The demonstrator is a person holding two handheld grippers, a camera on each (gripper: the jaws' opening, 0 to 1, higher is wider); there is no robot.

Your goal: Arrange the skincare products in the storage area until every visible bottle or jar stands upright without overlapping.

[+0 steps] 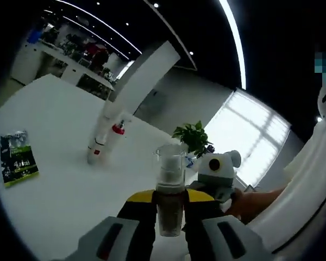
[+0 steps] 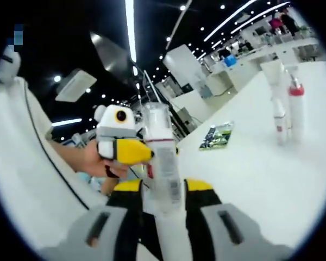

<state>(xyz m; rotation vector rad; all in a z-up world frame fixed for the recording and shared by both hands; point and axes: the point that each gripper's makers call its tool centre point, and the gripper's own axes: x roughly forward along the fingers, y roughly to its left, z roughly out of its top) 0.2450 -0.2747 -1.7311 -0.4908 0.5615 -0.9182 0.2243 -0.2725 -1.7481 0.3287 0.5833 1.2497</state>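
Note:
My left gripper (image 1: 170,205) is shut on a bottle with a clear cap (image 1: 170,179), held upright between its yellow-tipped jaws. My right gripper (image 2: 163,190) is shut on a clear-capped bottle with a red band (image 2: 162,163). I cannot tell whether both hold the same bottle. The right gripper (image 1: 217,171) shows just right of the bottle in the left gripper view. The left gripper (image 2: 122,145) shows in the right gripper view, its yellow jaw reaching the bottle. A white tube (image 1: 99,142) (image 2: 276,106) and a red-capped bottle (image 1: 115,138) (image 2: 296,111) stand side by side on the white table (image 1: 60,185).
A green packet (image 1: 18,157) (image 2: 217,136) lies flat on the table, apart from the standing pair. A potted plant (image 1: 193,136) stands behind the held bottle. A person's hand (image 1: 252,204) and white sleeve (image 2: 27,179) are close to the grippers.

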